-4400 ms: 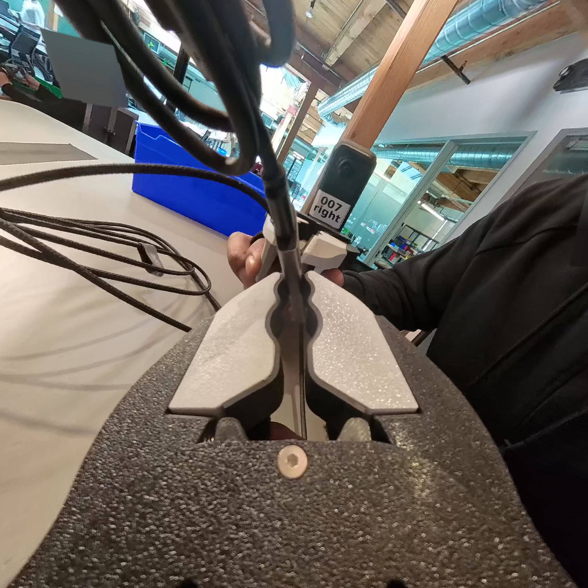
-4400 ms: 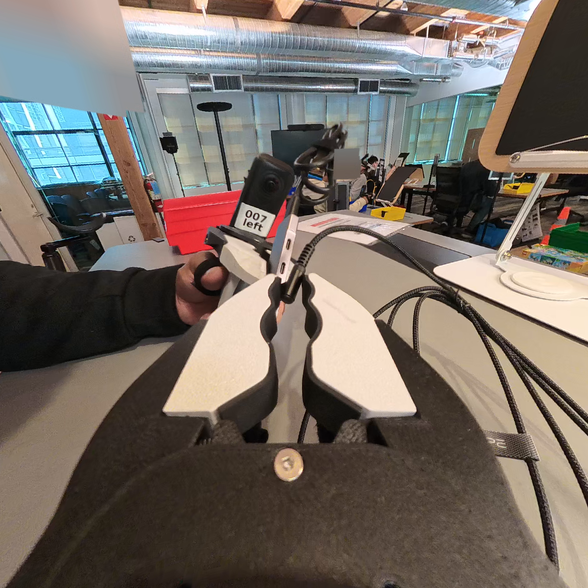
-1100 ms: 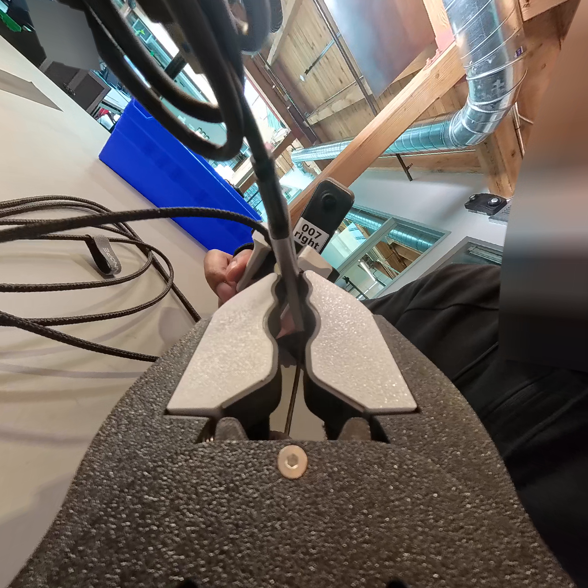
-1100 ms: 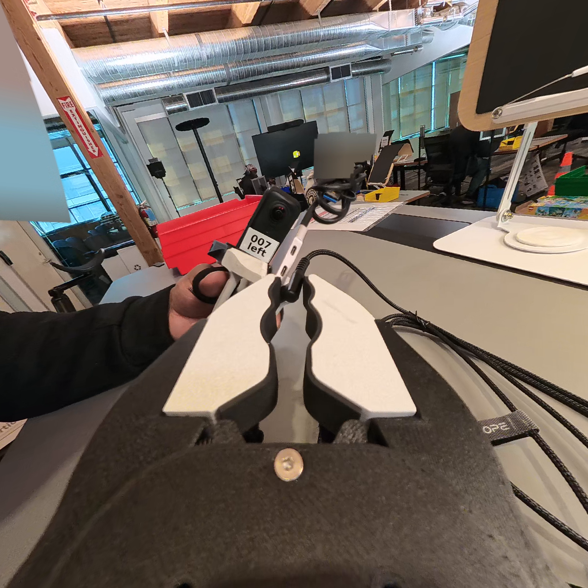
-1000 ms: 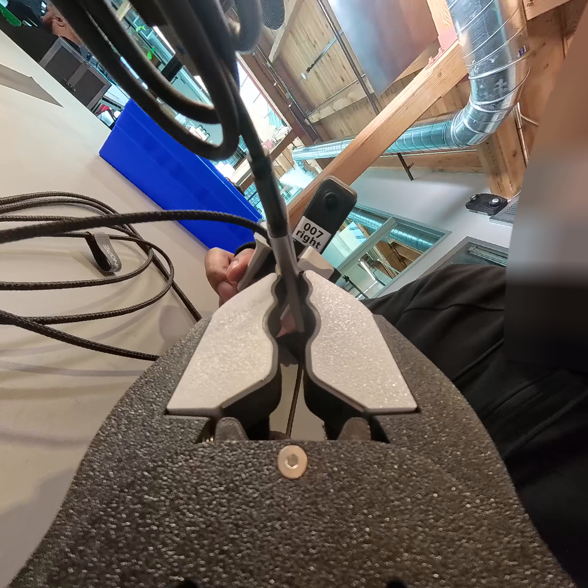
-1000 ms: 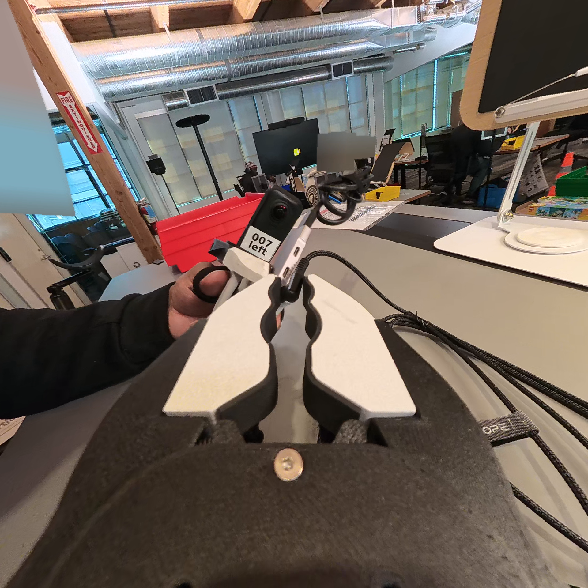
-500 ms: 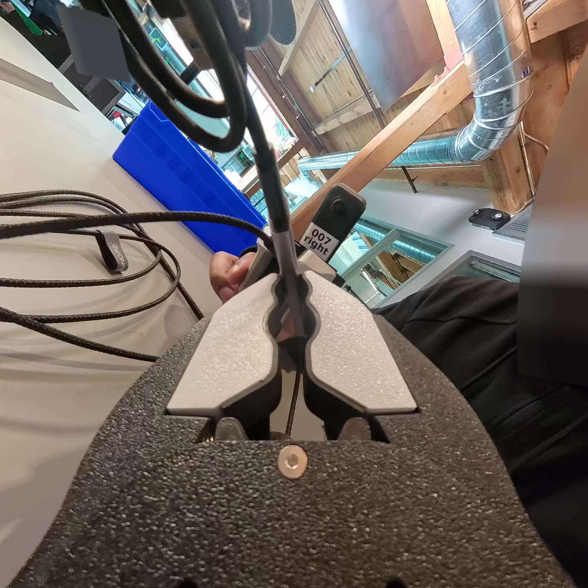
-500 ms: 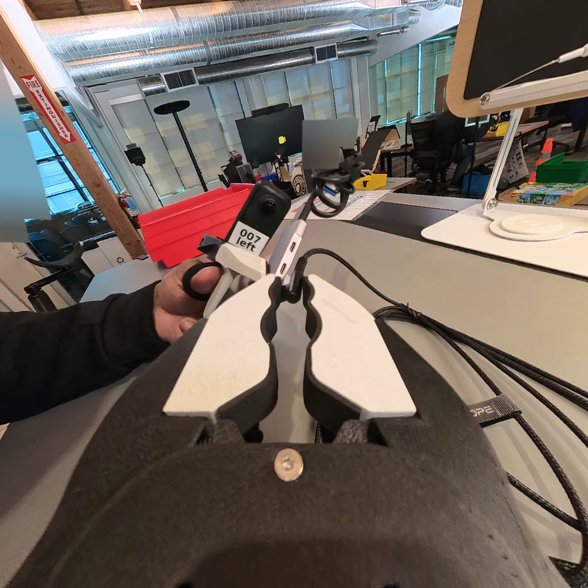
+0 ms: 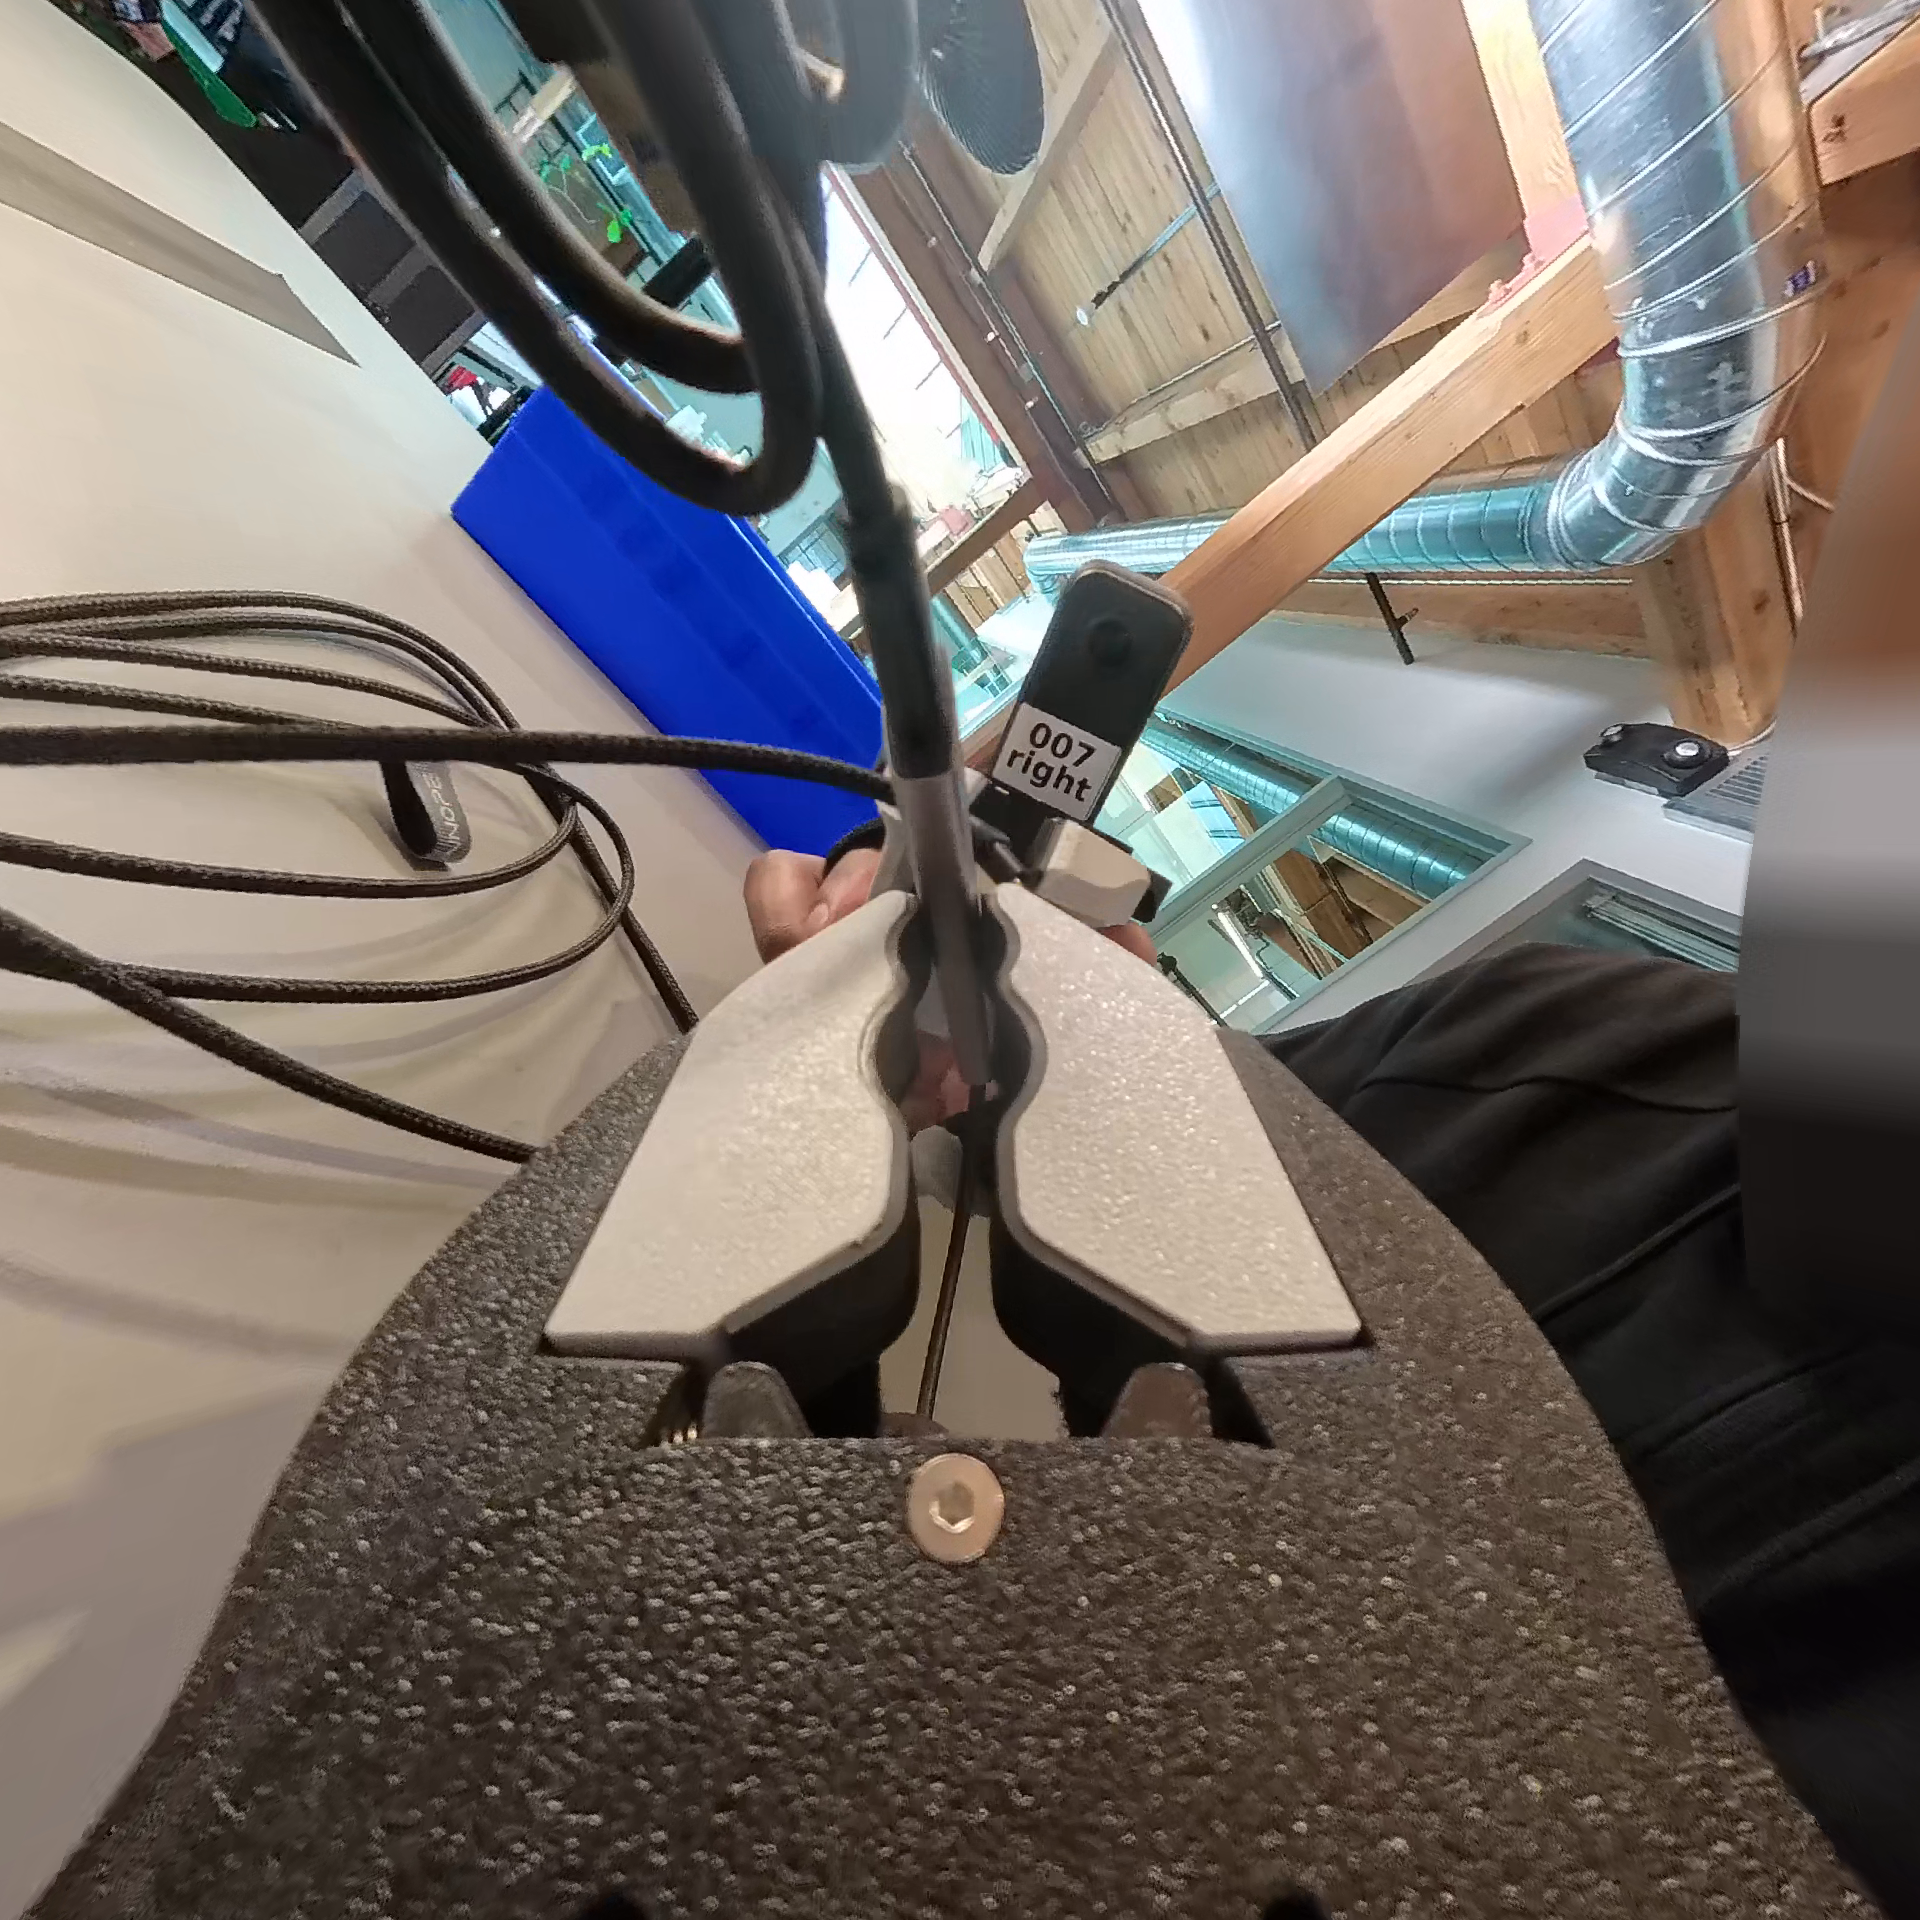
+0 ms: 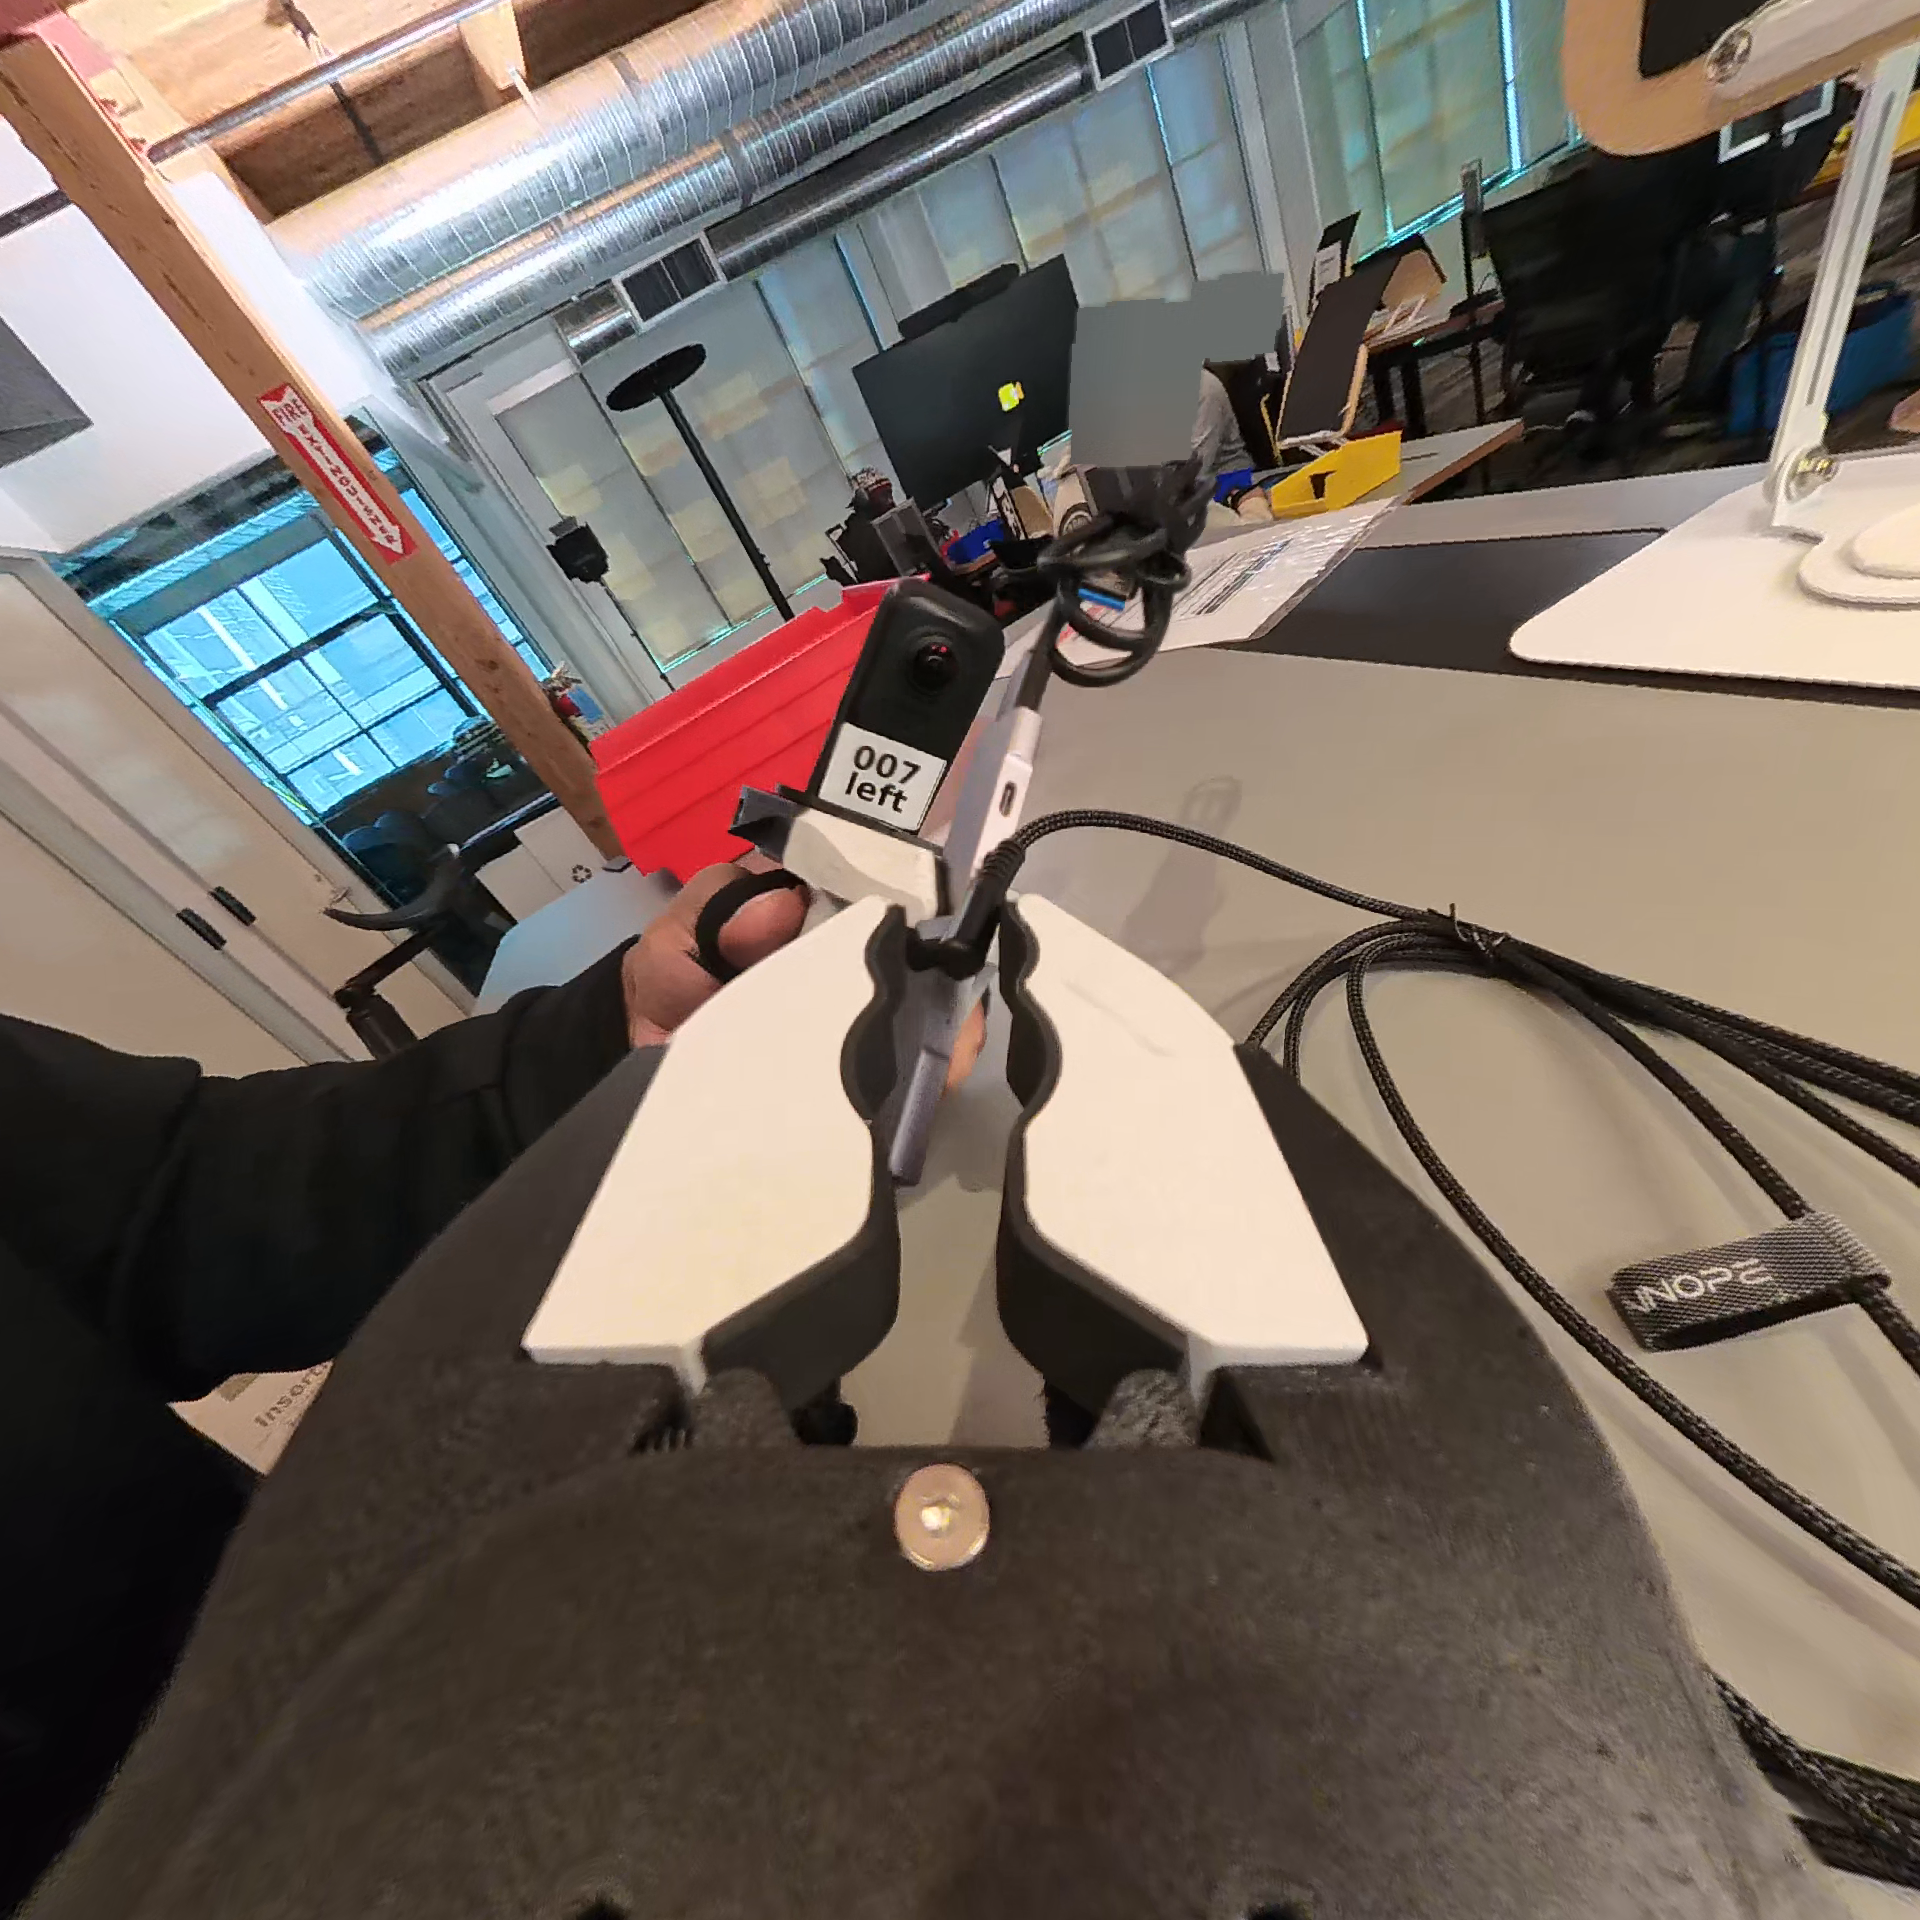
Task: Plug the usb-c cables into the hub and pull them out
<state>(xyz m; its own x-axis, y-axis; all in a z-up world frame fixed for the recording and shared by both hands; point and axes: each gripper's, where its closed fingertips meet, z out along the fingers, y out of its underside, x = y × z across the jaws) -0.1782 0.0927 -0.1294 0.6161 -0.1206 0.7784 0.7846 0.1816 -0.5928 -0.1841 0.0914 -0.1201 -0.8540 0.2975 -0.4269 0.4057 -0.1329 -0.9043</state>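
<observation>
My left fingers [image 9: 951, 997] pinch the grey hub [image 9: 940, 862], held above the worktop [image 10: 1351, 831]. My right fingers [image 10: 945, 961] pinch the cable plug [image 10: 971, 904] at the hub's side.

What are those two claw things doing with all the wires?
A person holds a gripper in each hand, up above a grey table. The left gripper is shut on a slim grey hub. The right gripper pinches the plug of a black braided cable right against the hub's side. Whether the plug is fully in cannot be told. The rest of the cable lies looped on the table.
</observation>
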